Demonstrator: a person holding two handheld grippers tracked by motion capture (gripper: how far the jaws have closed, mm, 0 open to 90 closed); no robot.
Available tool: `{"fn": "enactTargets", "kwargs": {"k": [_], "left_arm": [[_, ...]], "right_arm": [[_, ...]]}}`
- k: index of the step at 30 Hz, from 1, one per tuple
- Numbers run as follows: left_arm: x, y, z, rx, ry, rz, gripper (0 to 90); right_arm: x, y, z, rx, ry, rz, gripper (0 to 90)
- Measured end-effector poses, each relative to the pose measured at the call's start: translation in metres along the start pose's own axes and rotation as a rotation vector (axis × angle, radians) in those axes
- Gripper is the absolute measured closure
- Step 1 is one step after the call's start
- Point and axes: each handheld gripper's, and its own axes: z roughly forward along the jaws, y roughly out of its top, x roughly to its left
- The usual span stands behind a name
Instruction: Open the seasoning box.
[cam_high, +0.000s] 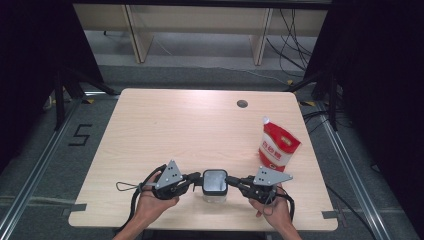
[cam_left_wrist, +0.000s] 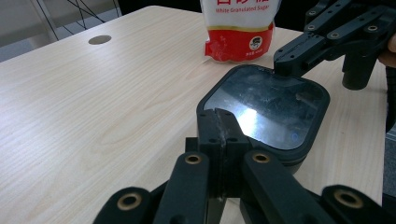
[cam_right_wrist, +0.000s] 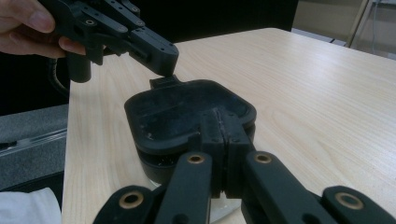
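Pale wood bench (cam_high: 165, 125) is seen carrying a clear jar with a black lid (cam_high: 215, 181) near its front edge. Left gripper (cam_high: 196, 179) and right gripper (cam_high: 232, 180) are closed, their tips pressed against opposite lid edges. A sugar pouch (cam_high: 277, 146) stands to the right.

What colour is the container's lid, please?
Black rim, glossy grey panel: square lidded container, best in the left gripper view.
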Motion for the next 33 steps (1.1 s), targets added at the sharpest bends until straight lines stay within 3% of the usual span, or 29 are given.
{"fn": "enactTargets", "kwargs": {"k": [14, 16, 21, 24, 29, 31, 32, 33], "left_arm": [[-0.0021, -0.0010, -0.0006, 0.000, 0.016, 0.000, 89.2], [-0.0019, -0.0010, -0.0006, 0.000, 0.016, 0.004, 89.3], [-0.0020, -0.0009, -0.0006, 0.001, 0.015, 0.000, 89.3], [-0.0020, -0.0004, 0.0006, -0.007, 0.018, 0.020, 89.3], [-0.0016, -0.0006, 0.0007, -0.009, 0.013, 0.012, 89.3], [-0.0008, -0.0008, 0.0005, -0.009, 0.009, 0.014, 89.3], [-0.0005, -0.0010, 0.0006, -0.011, 0.006, 0.011, 89.3], [-0.0003, -0.0013, 0.0005, -0.013, 0.004, 0.005, 89.3]], "right_arm": [[0.0003, -0.0006, -0.0004, 0.004, 0.003, 0.007, 90.0], [0.0000, -0.0011, 0.0014, -0.023, -0.014, -0.013, 90.0], [-0.0002, -0.0012, 0.0001, -0.005, 0.006, 0.003, 90.0], [-0.0002, -0.0011, 0.0003, -0.011, 0.002, 0.008, 90.0], [-0.0002, -0.0001, -0.0006, -0.012, 0.001, 0.013, 90.0], [-0.0005, 0.0020, -0.0033, -0.029, -0.023, 0.005, 90.0], [0.0004, 0.0023, -0.0030, -0.040, 0.003, 0.023, 90.0], [0.0003, 0.0033, -0.0058, -0.024, -0.013, 0.010, 90.0]]}}
